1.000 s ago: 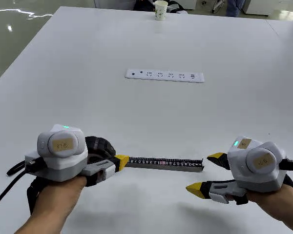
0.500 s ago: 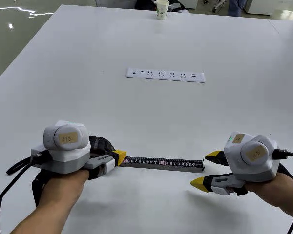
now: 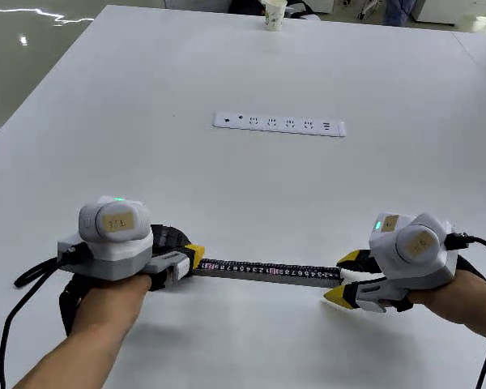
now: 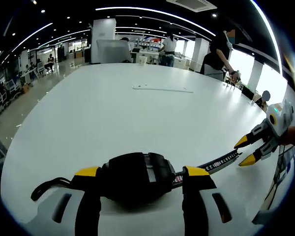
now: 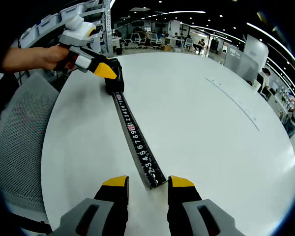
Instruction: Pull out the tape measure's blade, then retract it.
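A black tape measure (image 3: 168, 240) sits on the white table (image 3: 227, 178) at the front left, with my left gripper (image 3: 183, 259) shut on its case. In the left gripper view the case (image 4: 137, 177) fills the gap between the yellow-tipped jaws. Its blade (image 3: 267, 270) lies flat on the table, drawn out to the right. My right gripper (image 3: 344, 277) is open, its yellow tips on either side of the blade's free end. In the right gripper view the blade (image 5: 135, 137) runs from the case (image 5: 115, 78) down to my right gripper (image 5: 147, 183), with the end hook between the tips.
A white power strip (image 3: 279, 124) lies across the middle of the table. A paper cup (image 3: 274, 14) stands at the far edge. A black cable (image 3: 16, 296) trails off my left gripper. A mesh chair (image 5: 19, 147) stands by the table's near edge.
My right gripper has moved left to the blade's end, and its jaws have narrowed around the tip. The left gripper still holds the case in place.
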